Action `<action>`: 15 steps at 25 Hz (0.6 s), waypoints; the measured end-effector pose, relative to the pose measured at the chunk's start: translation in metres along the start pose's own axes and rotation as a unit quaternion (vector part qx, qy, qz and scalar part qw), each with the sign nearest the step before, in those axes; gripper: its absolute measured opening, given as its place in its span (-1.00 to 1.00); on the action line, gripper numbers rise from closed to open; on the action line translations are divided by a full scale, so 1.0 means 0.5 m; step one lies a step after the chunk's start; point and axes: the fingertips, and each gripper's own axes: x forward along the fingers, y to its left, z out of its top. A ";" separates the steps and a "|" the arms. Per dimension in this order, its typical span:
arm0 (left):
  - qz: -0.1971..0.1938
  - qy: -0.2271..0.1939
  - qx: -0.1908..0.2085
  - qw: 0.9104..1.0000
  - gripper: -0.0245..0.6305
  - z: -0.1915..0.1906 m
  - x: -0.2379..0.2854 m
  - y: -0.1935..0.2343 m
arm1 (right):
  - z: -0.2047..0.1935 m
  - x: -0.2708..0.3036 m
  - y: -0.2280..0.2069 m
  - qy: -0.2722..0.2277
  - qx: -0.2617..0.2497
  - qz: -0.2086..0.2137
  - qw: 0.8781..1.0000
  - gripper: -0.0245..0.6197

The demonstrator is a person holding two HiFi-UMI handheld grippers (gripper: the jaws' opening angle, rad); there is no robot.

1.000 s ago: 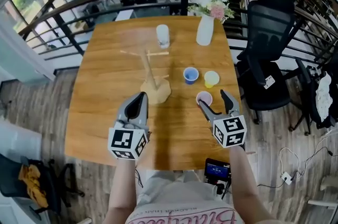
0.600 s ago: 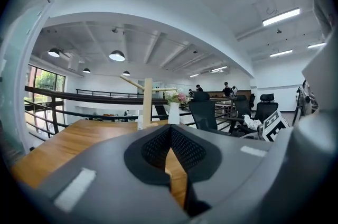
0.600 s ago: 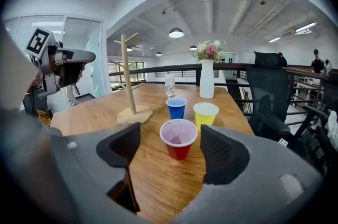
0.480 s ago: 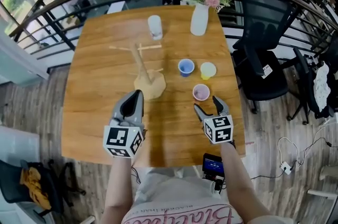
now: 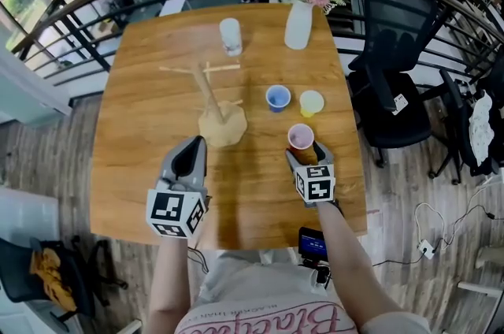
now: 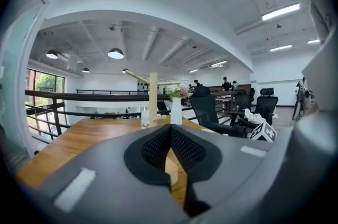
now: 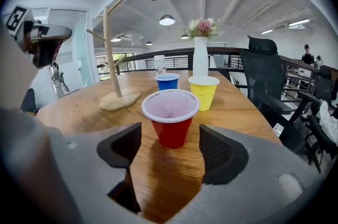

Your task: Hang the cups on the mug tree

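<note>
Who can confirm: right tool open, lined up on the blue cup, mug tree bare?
Not quite. The right tool is lined up on the red cup, not the blue cup, which stands farther back. The rest holds: the tool is open, its jaws have just been closing a little with no pad on the cup, and the mug tree is bare. The right gripper view shows it.

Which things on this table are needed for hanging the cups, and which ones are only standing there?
Needed for the job:
- red cup
- blue cup
- yellow cup
- mug tree

Only standing there:
- vase of flowers
- small clear container
</note>
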 end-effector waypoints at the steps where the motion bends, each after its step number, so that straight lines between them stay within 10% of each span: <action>1: 0.001 0.003 0.002 1.000 -0.89 -0.003 -0.002 0.003 | -0.001 0.008 -0.002 -0.001 0.003 -0.004 1.000 0.12; 15: 0.005 0.018 0.007 1.000 -0.89 -0.021 -0.026 0.041 | 0.021 0.045 -0.015 -0.014 0.005 -0.037 0.999 -0.12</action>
